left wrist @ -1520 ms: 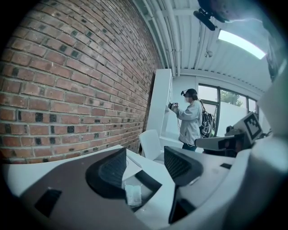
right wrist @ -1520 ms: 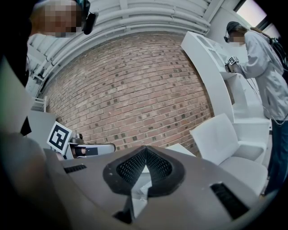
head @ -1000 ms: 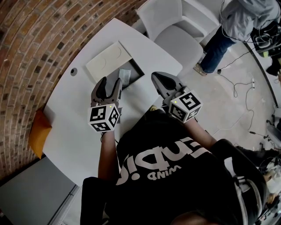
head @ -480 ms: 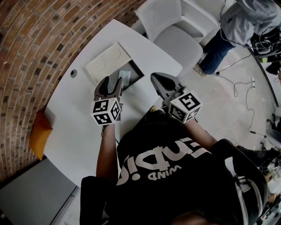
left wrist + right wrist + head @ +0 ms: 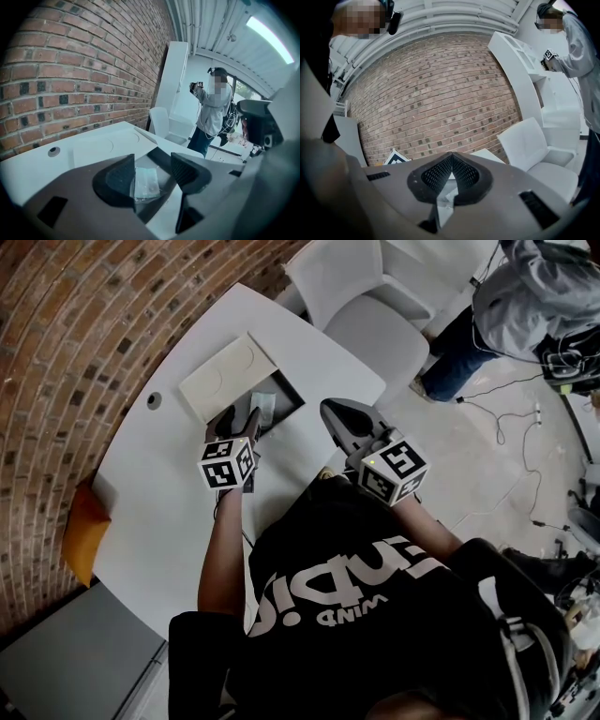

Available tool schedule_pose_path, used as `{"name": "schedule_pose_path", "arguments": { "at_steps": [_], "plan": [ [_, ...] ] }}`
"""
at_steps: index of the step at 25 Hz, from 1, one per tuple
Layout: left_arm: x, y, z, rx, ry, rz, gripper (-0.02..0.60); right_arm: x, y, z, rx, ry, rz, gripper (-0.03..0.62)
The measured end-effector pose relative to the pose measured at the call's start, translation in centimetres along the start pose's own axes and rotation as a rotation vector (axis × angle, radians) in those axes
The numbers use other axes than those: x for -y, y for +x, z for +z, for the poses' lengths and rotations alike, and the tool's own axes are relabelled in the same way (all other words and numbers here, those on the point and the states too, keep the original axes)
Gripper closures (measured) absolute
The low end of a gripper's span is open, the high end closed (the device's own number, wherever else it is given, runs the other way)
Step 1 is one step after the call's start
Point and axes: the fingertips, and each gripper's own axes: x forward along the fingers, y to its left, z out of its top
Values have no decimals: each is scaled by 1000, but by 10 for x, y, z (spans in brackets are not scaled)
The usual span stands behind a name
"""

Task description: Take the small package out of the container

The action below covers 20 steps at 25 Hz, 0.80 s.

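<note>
Head view: small package (image 5: 264,406) lies in the dark container (image 5: 289,390) on the white surface (image 5: 169,484), upper centre; left tool (image 5: 240,416) over it, right tool (image 5: 330,409) aside. Removal judged not yet begun. Shirt lettering inverted, not reliably legible. Left gripper view: left tool (image 5: 153,164) spread, small package (image 5: 146,183) between jaws, ungripped, no label readable. Right gripper view: right tool (image 5: 450,176) pressed together, empty.

I hold two tools, left tool (image 5: 239,420) and right tool (image 5: 330,411); ahead of them, one worktop (image 5: 159,512), one container (image 5: 292,393), one small package (image 5: 146,183), one white panel (image 5: 228,376), one chair (image 5: 370,296).
</note>
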Motion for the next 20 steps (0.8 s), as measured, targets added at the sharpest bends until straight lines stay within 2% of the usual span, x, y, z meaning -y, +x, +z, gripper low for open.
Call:
{"name": "schedule_pose_path", "arguments": {
  "at_steps": [13, 20],
  "plan": [
    [-12, 45, -49, -187, -20, -22, 331, 8, 2, -6, -17, 11, -23, 594],
    [-14, 61, -63, -249, -6, -19, 331, 13, 5, -7, -29, 12, -23, 594]
  ]
}}
